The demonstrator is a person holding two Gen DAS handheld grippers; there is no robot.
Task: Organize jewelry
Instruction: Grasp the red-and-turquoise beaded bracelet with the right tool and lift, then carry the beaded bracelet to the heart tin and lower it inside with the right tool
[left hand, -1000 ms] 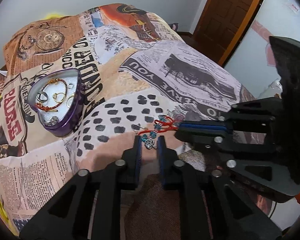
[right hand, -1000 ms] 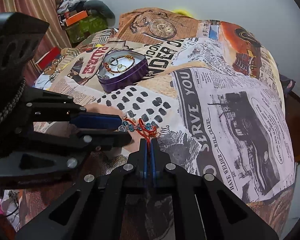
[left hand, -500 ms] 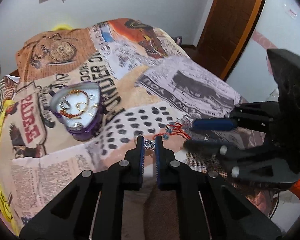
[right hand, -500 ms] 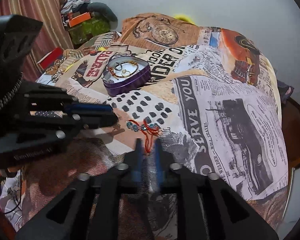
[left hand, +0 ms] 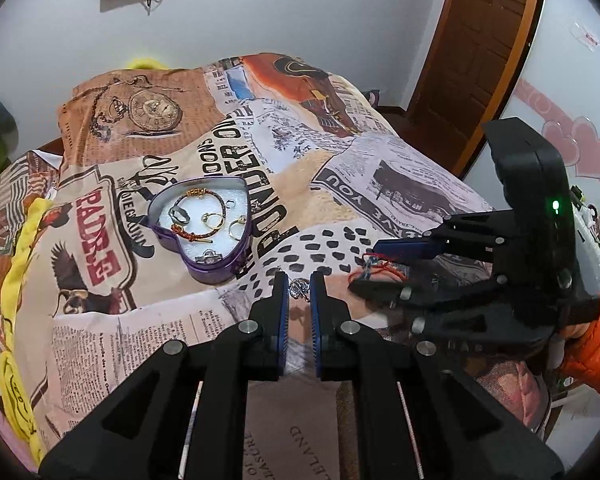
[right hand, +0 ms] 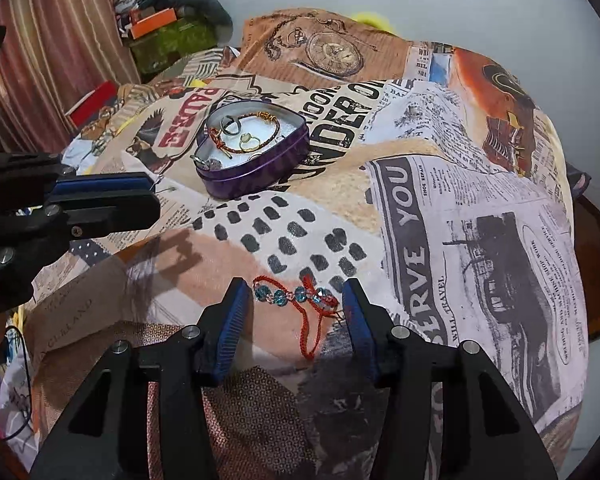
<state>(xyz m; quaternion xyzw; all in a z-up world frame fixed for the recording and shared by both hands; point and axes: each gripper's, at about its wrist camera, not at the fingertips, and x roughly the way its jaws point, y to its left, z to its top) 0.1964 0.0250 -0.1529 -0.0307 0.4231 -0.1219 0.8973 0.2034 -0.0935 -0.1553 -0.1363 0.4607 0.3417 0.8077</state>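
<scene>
white walls (left hand: 300,8), brown door (left hand: 472,60)

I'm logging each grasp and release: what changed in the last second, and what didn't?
The right gripper let go: a second ago it was shut on the red cord of the beaded bracelet, now it is open and the bracelet lies on the bedspread between its fingers. The left gripper drew away from the bracelet with a small silver charm between its fingers. The heart-shaped tin kept its contents.
</scene>
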